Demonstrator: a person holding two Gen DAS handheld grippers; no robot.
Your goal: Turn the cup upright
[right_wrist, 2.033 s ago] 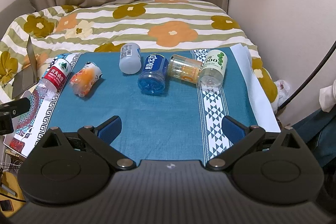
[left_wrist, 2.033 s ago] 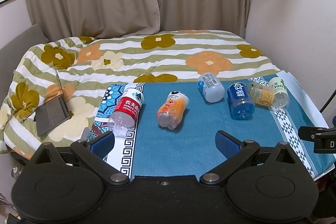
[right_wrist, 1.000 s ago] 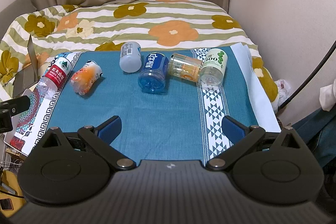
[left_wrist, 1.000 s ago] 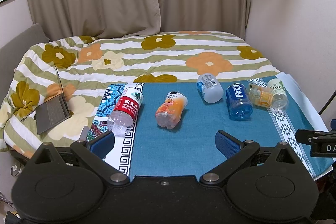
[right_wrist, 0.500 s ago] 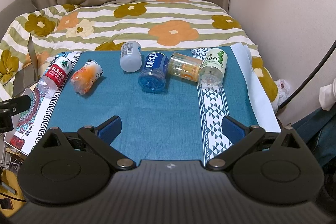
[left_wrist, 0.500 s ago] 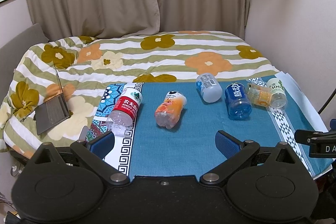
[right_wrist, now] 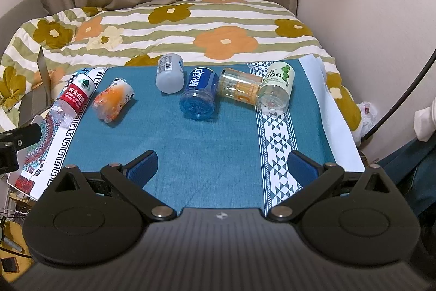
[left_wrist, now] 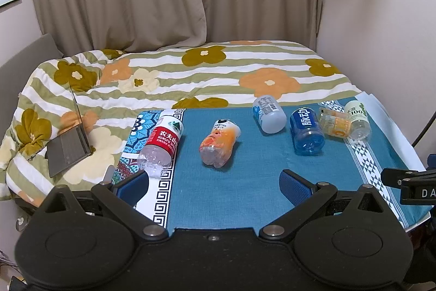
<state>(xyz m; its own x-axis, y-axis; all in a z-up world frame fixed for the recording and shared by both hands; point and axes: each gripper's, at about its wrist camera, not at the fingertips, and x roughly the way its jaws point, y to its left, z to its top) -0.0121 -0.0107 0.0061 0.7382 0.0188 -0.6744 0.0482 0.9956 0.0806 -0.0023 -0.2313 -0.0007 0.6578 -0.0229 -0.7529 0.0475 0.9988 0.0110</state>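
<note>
Several cut bottle cups lie on their sides on the blue cloth (left_wrist: 245, 182): a red-labelled one (left_wrist: 162, 143) (right_wrist: 73, 97), an orange one (left_wrist: 219, 145) (right_wrist: 113, 101), a grey-white one (left_wrist: 269, 113) (right_wrist: 169, 77), a blue one (left_wrist: 306, 131) (right_wrist: 200, 92), a yellow-orange one (left_wrist: 334, 122) (right_wrist: 239, 89) and a white-green one (left_wrist: 358, 120) (right_wrist: 276, 90). My left gripper (left_wrist: 214, 186) is open and empty, near the front edge. My right gripper (right_wrist: 222, 168) is open and empty, also at the front.
A bed with a flowered striped quilt (left_wrist: 190, 72) lies behind the table. An open laptop (left_wrist: 70, 143) rests on it at the left. A wall (right_wrist: 381, 18) and a black cable (right_wrist: 403, 100) are at the right. A patterned mat (left_wrist: 128, 143) covers the table's left edge.
Both views have shifted only slightly; the cups have stayed in place and both grippers have stayed open.
</note>
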